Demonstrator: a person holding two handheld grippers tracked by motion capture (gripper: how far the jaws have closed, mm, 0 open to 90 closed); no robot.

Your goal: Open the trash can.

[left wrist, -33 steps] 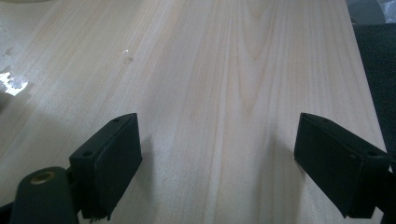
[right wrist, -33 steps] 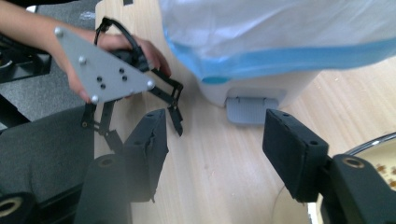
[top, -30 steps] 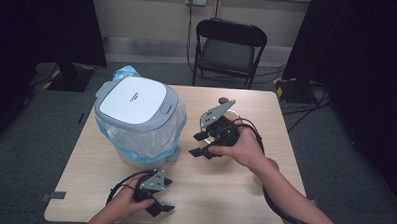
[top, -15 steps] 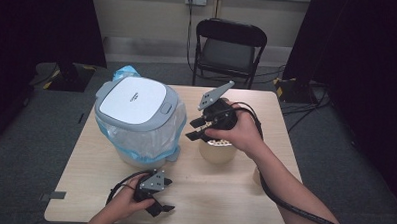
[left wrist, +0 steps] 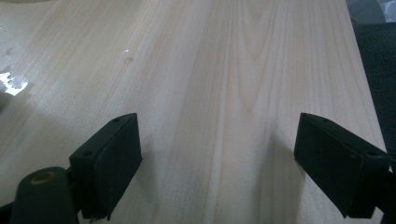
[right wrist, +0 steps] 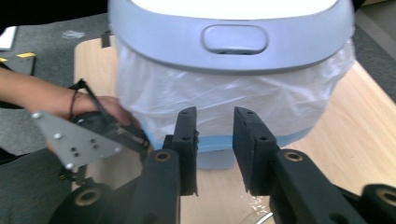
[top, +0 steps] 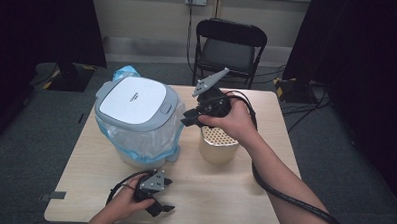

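Right tool (top: pixel 189 117) just beside bin (top: pixel 136 121)

1. The high view looks forward and down from above the person's side, far enough to take in the whole table (top: pixel 218 203) and a chair (top: pixel 228 48) beyond;
2. The left gripper view skims close over bare tabletop (left wrist: pixel 224 70);
3. The right gripper view faces the lidded bin (right wrist: pixel 233 42) from nearby; the high view shares that bin (top: pixel 136 115).
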